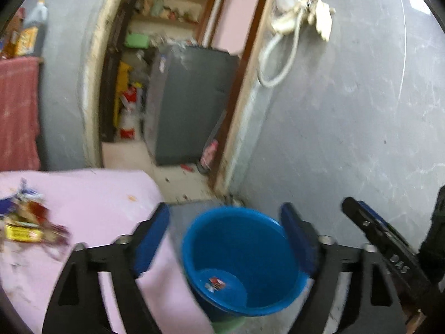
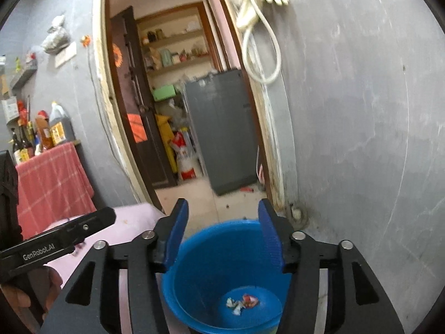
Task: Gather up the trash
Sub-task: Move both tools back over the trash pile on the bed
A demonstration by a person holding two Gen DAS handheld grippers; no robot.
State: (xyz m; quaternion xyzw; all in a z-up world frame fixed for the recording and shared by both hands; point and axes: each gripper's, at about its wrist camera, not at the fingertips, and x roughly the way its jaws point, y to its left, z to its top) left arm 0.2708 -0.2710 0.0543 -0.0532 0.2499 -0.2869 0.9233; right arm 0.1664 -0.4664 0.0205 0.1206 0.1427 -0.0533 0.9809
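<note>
A blue bucket (image 1: 239,261) stands on the floor beside a pink-covered table (image 1: 91,203). Small crumpled wrappers (image 1: 214,283) lie on its bottom, also seen in the right wrist view as wrappers (image 2: 243,302) inside the bucket (image 2: 222,278). My left gripper (image 1: 225,239) hovers above the bucket's rim, open, nothing between its blue pads. My right gripper (image 2: 222,233) also hangs over the bucket, open and empty. A heap of torn packets and wrappers (image 1: 25,222) lies on the table at the left. The other gripper's body (image 1: 389,250) shows at the right edge.
A grey wall (image 1: 347,111) rises right behind the bucket. A doorway opens onto a room with a grey cabinet (image 1: 192,103) and shelves. At the left a red-checked cloth (image 2: 52,181) covers a stand holding bottles. A hand (image 2: 25,292) grips the left tool.
</note>
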